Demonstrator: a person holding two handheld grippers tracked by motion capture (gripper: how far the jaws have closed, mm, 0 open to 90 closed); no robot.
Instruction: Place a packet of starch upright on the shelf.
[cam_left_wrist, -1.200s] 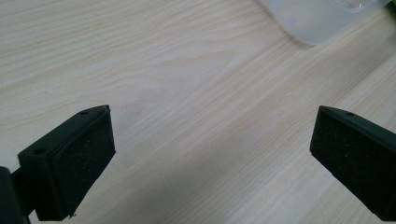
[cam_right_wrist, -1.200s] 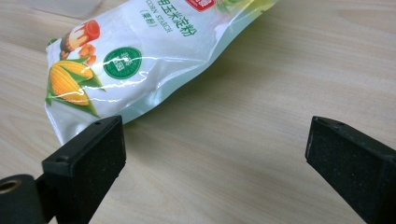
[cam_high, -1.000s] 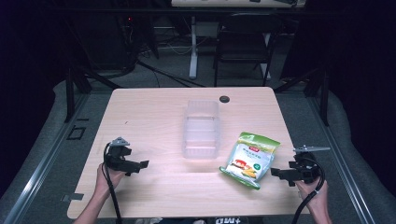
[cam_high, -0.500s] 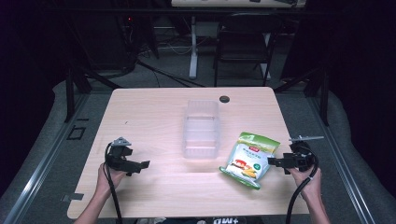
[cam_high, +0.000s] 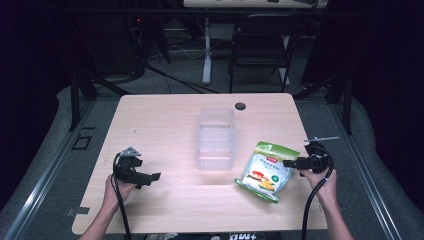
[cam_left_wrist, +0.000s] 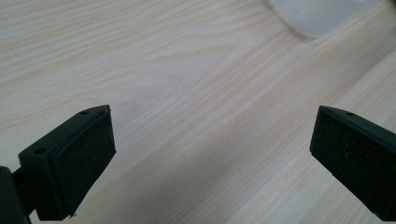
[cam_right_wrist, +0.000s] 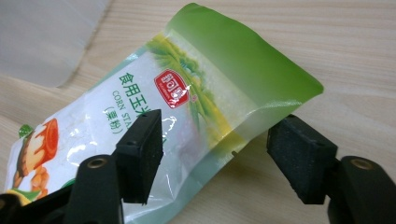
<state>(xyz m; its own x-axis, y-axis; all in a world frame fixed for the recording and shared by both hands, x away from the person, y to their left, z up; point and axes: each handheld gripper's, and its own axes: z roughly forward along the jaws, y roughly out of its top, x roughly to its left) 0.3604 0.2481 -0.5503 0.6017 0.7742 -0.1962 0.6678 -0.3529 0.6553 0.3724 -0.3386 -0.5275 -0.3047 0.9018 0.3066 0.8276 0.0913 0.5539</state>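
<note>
the table (cam_high: 165, 125) is pale wood or a wood-look laminate, smooth and matt, with fine grain lines. near its right edge the pouch (cam_right_wrist: 154, 116) is glossy plastic film, green and white, creased and catching glare. toward the middle, the container (cam_high: 215, 137) looks like clear, slightly frosted plastic, though the view is soft. the right gripper (cam_right_wrist: 215, 154) and left gripper (cam_left_wrist: 212, 149) are matt black plastic, their pads (cam_left_wrist: 81, 154) faced with a rough, grainy foam or rubber.
</note>
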